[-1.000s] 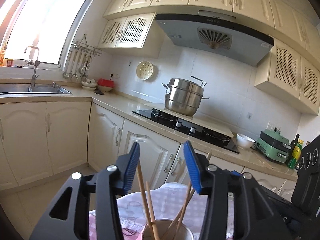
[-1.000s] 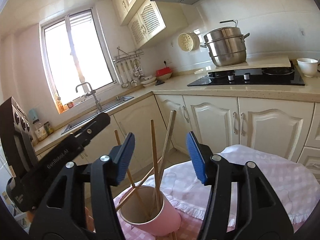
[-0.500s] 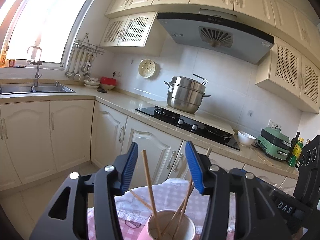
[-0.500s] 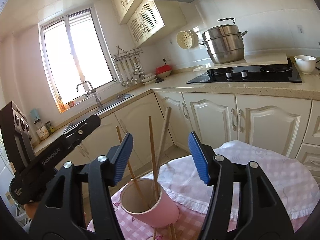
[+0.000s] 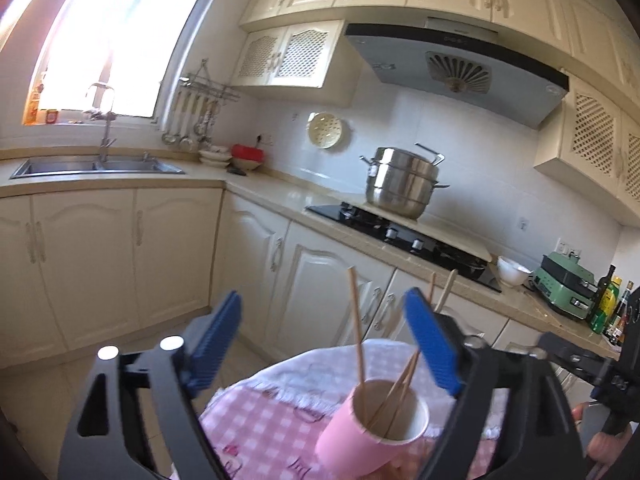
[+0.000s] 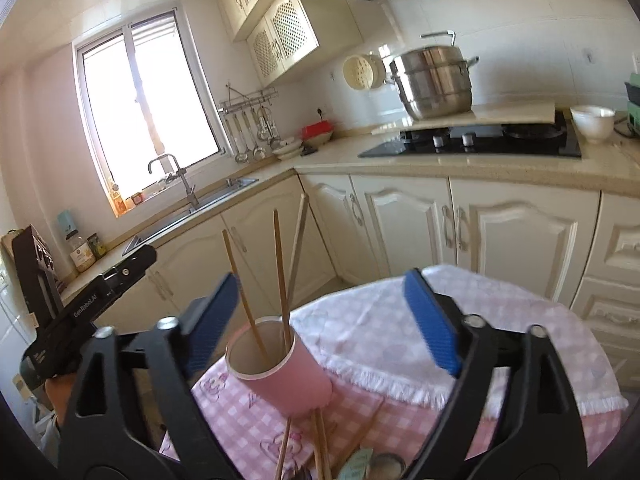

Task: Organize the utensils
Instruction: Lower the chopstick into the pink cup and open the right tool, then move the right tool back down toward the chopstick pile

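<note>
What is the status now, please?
Both hand-held grippers, left and right, opening, empty. Pink cup holds chopsticks. More chopsticks lie loose on tablecloth.

Two black plastic two-finger grippers fill the foreground of a cream kitchen. The left gripper (image 5: 322, 342) carries ribbed blue pads (image 5: 216, 340) on angular black fingers with triangular cut-outs, each finger pinned by round silver screw heads (image 5: 108, 353). The right gripper (image 6: 320, 320) is built the same: blue ridged pads (image 6: 432, 322), black arms, silver pivot screws (image 6: 474, 322). Seen from the right wrist camera, the left gripper's long black body (image 6: 86, 304) bears white lettering reading "GenRobot.AI", a small screw, and a boxy black rear block with round sockets. From the left wrist camera, the right gripper's black body (image 5: 576, 360) shows white markings too blurred to read.
</note>
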A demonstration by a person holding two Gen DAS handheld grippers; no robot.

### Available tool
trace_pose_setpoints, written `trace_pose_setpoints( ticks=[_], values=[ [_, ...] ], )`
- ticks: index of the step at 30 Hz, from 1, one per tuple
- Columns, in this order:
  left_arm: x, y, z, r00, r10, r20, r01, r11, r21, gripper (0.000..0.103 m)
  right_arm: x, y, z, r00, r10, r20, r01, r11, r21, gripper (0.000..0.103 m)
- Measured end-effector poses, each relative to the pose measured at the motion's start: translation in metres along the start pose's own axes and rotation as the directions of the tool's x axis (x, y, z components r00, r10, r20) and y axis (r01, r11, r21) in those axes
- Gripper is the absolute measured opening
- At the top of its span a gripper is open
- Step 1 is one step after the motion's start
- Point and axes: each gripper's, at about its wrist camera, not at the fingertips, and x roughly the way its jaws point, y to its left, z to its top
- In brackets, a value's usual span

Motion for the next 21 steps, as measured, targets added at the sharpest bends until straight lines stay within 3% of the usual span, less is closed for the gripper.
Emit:
trace_pose_setpoints(
  ticks=[2,7,16,21],
  values=[
    [-0.005,0.001,-0.005,0.999,0.036,-0.029,-0.036,0.999,0.016,0.099,-0.005,-0.004,-0.006,0.999,-0.013,-0.045,0.013,1.0,0.009,0.097],
    [-0.018,-0.002,-0.026,0.987,0.111,-0.117,-0.101,0.991,0.091,0.099,-0.018,-0.01,-0.019,0.994,-0.03,-0.105,0.031,0.999,0.008,0.097],
    [-0.042,-0.023,-0.054,0.96,0.121,-0.251,-0.096,0.989,0.109,0.099,-0.047,-0.01,-0.044,0.98,-0.047,-0.191,0.047,0.999,-0.007,0.097],
    [-0.052,-0.039,-0.079,0.932,0.138,-0.334,-0.099,0.987,0.13,0.099,-0.058,-0.011,-0.061,0.968,-0.05,-0.247,0.047,0.999,-0.019,0.097]
  ],
)
